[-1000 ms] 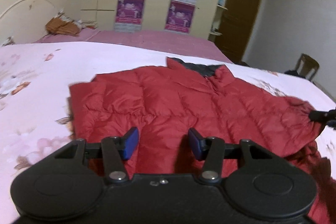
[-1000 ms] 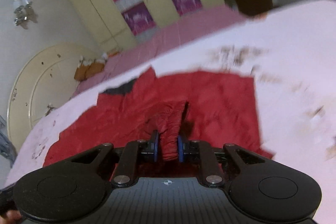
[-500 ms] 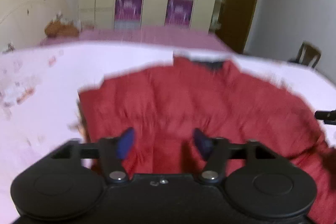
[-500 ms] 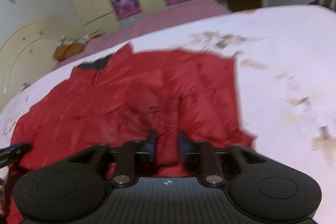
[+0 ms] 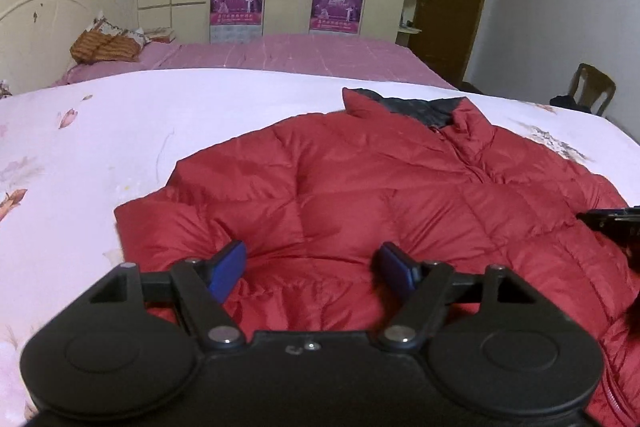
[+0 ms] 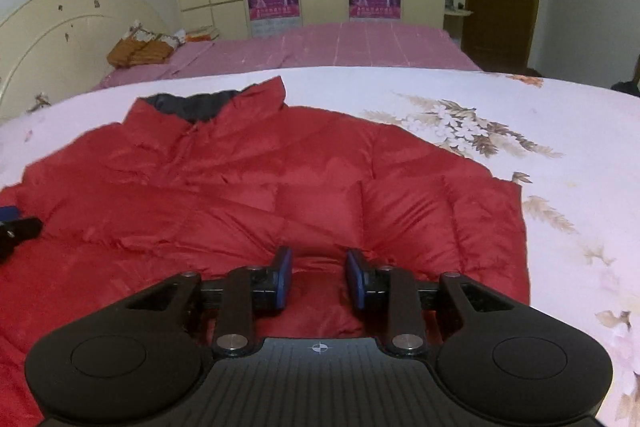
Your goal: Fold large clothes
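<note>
While spread front-up across the pale floral bedsheet, lies mostly flat: red puffer jacket, dark-lined collar at the far end, hem at the near end under both tools. Looks like both sleeves already turned in over the chest, since neither sticks out past the body: left side edge tidy in the left wrist view, right side edge straight in the right wrist view. Judged as an early-to-middle stage, with sides brought in but length not yet halved.

Left gripper hovering over the near-left part of the jacket, jaws spread wide, having just eased in slightly, nothing pinched between the blue pads. Right gripper over the near-right hem, jaws apart with a narrower gap, having just been closing; fabric lying below and between them, yet no pad pressing on it as far as visible.

Still to do, by the look of it: taking the hem at 2 points, carrying it up toward the collar, then smoothing the puffy bundle. Likely trouble: slippery, springy filling pushing the fold back open.
</note>
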`<control>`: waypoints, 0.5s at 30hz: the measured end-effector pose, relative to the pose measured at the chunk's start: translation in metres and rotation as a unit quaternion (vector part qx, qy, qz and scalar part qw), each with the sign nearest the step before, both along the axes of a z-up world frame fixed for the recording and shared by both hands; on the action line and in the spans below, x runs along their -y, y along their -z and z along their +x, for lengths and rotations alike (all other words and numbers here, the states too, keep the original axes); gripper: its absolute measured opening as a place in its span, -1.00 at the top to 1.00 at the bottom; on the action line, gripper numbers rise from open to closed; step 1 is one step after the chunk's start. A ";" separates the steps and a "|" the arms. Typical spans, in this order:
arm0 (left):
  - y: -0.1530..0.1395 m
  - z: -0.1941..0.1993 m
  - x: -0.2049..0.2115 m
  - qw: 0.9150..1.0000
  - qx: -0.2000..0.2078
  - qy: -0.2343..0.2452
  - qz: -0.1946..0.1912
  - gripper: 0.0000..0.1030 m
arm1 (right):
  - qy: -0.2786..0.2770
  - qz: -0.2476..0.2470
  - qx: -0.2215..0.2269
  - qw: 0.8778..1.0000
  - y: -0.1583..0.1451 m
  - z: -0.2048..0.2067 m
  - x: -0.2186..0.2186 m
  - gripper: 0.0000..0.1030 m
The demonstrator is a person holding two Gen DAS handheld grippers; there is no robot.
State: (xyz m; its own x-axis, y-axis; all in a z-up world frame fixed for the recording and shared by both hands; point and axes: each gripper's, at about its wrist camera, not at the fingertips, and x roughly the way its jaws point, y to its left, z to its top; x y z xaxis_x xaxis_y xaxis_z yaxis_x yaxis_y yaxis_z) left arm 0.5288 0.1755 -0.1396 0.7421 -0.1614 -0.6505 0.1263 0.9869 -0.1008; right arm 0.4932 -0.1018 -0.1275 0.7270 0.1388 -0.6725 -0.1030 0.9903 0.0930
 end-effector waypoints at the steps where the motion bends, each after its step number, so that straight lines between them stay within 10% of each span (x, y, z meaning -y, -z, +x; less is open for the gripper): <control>1: -0.005 -0.003 0.000 1.000 -0.001 -0.003 0.004 -0.38 | 0.001 -0.006 0.002 1.000 -0.002 -0.002 -0.001 0.42; 9: -0.031 -0.046 0.059 0.996 0.054 0.071 -0.013 -0.46 | -0.047 0.048 0.040 0.997 -0.033 -0.036 -0.035 0.16; 15: -0.004 -0.055 0.060 0.997 0.040 0.058 0.025 -0.47 | -0.103 -0.011 0.037 0.994 -0.008 -0.042 -0.065 0.17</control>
State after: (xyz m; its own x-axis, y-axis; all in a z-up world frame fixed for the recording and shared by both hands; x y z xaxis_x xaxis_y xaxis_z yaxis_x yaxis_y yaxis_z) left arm 0.4734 0.1155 -0.1355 0.7701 -0.2176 -0.5996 0.2449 0.9688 -0.0371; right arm 0.4512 -0.0365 -0.1195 0.7327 0.2751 -0.6225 -0.3095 0.9493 0.0552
